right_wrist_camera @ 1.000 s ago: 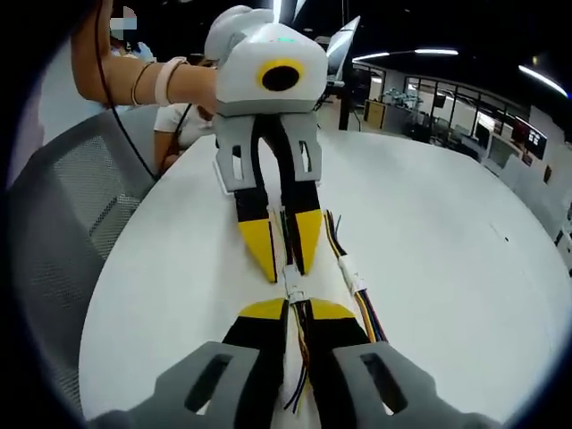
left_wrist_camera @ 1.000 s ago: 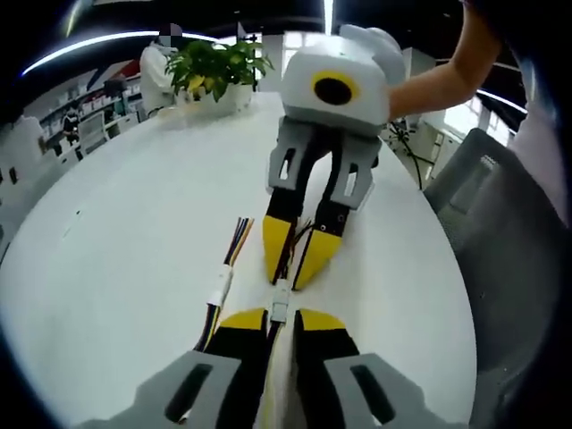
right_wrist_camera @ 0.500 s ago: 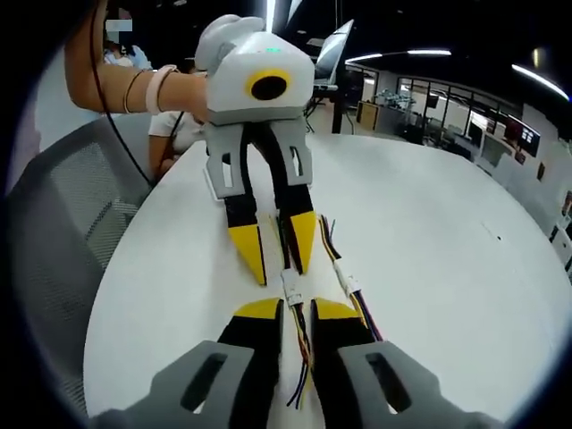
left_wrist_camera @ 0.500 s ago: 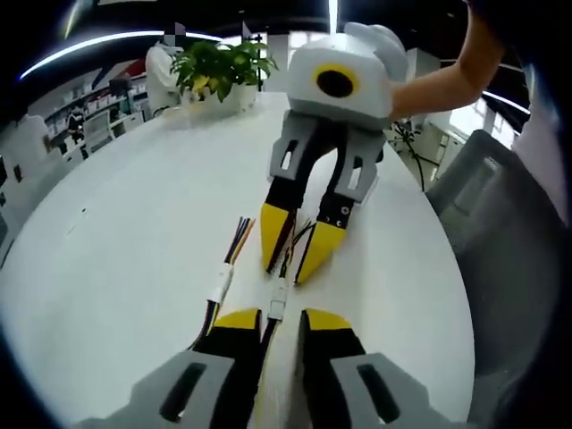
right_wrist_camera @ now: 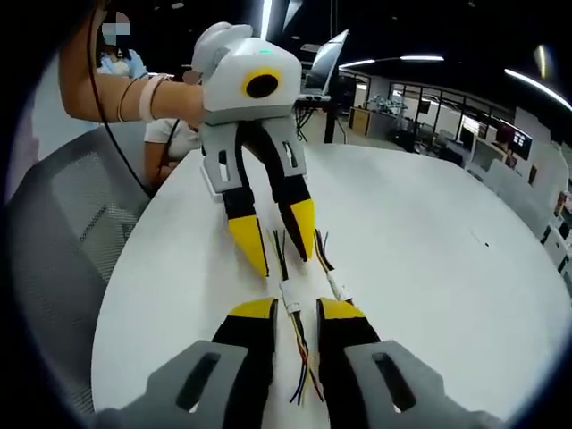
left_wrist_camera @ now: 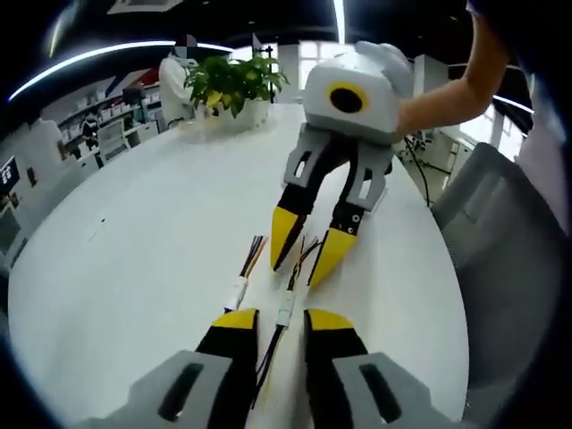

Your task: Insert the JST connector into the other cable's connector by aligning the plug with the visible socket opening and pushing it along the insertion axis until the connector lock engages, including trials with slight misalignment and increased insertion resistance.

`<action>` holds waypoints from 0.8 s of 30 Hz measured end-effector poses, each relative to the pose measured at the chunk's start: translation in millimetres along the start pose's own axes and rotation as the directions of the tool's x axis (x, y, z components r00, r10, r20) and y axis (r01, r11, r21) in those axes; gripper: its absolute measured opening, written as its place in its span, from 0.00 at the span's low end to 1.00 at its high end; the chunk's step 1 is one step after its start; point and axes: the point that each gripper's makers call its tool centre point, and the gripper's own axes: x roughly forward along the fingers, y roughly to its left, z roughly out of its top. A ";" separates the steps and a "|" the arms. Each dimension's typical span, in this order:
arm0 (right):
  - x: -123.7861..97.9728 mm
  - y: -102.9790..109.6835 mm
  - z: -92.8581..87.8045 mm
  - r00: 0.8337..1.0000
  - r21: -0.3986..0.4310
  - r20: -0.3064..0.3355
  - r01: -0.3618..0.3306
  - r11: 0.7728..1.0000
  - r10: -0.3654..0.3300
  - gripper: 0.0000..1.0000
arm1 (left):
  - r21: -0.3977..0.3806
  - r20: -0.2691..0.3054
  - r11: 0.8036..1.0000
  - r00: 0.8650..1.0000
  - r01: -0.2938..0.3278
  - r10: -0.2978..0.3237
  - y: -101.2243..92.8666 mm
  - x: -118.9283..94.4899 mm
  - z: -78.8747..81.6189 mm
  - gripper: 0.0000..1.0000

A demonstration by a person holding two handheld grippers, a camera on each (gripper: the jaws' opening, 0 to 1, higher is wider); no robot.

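A white JST connector (left_wrist_camera: 286,309) with thin coloured wires lies on the white table (left_wrist_camera: 134,232); plug and socket look joined. It sits between the parted jaws of my left gripper (left_wrist_camera: 280,320), which is open. My right gripper (left_wrist_camera: 298,268) faces it from the far side, open and apart from the cable. In the right gripper view the same connector (right_wrist_camera: 290,297) lies between the spread jaws of my right gripper (right_wrist_camera: 297,313). The left gripper (right_wrist_camera: 284,264) hangs open beyond it.
A second cable with a white connector (left_wrist_camera: 238,290) lies beside the first, also seen as that spare connector (right_wrist_camera: 338,288). A potted plant (left_wrist_camera: 234,80) stands at the table's far end. Grey chairs (left_wrist_camera: 500,232) (right_wrist_camera: 54,232) flank the table. A person's forearm (right_wrist_camera: 116,89) holds the left gripper.
Both grippers have opened, let go of the cable and drawn back and up from each other. The connector now rests on the table.
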 end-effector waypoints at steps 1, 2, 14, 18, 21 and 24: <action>-1.2 0.5 1.0 1.000 -0.004 0.000 0.004 1.000 -0.004 0.17 | -0.001 0.002 1.000 1.000 -0.005 0.005 -0.4 -1.1 0.9 0.15; -2.2 0.8 1.9 1.000 -0.006 0.001 0.006 1.000 -0.006 0.17 | 0.002 0.001 1.000 1.000 -0.011 0.011 -1.2 -2.9 1.5 0.15; -16.6 5.2 13.5 0.999 -0.017 0.021 0.036 0.999 -0.036 0.27 | 0.026 0.025 0.996 0.996 -0.081 0.080 -0.6 -20.6 10.4 0.29; -24.1 3.9 15.3 0.998 -0.008 0.025 0.059 0.998 -0.058 0.30 | 0.013 0.036 0.994 0.993 -0.112 0.111 -1.5 -27.6 14.4 0.38; -30.1 3.5 17.5 0.997 -0.003 0.030 0.073 0.997 -0.072 0.33 | 0.009 0.041 0.991 0.990 -0.136 0.135 -1.5 -31.9 16.3 0.43; -35.6 2.9 21.8 0.995 -0.003 0.044 0.088 0.996 -0.087 0.37 | -0.038 0.060 0.990 0.988 -0.139 0.141 -4.4 -36.3 19.9 0.44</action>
